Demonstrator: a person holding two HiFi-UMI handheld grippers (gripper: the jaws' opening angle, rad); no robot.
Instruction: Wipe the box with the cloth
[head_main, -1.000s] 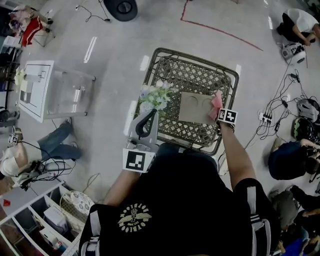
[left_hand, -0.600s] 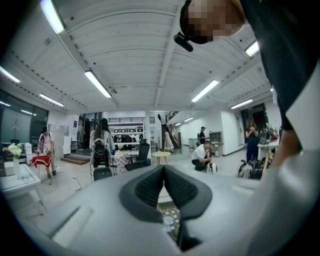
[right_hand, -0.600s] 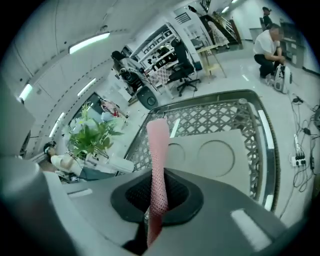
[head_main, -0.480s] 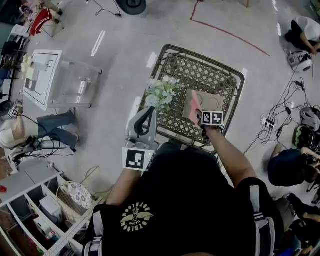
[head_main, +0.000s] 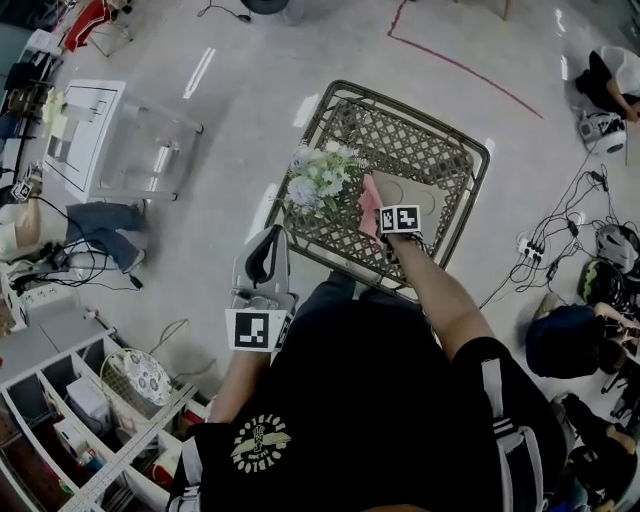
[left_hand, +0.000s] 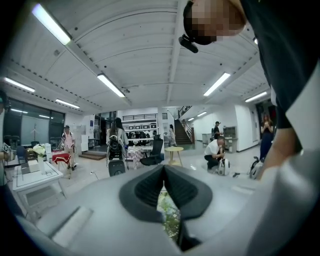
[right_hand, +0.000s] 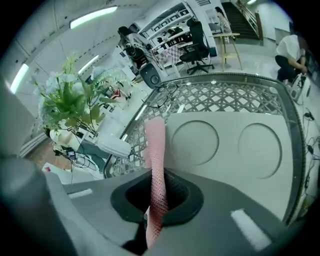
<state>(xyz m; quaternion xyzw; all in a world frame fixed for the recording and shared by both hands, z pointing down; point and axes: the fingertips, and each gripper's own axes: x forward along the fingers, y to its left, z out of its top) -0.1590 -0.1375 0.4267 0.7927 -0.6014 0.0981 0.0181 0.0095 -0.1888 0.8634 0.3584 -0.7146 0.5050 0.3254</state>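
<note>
Clamping meshy pink cloth (right_hand: 156, 160), the right gripper (right_hand: 158, 194) fingers overhang the box (right_hand: 227, 150); left gripper (left_hand: 163, 186) fingers together.

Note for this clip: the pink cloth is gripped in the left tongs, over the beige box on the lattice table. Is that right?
Not the left. The right gripper view shows the pink cloth clamped in the right tongs, over the beige box on the lattice table. The left tongs are shut on nothing.
</note>
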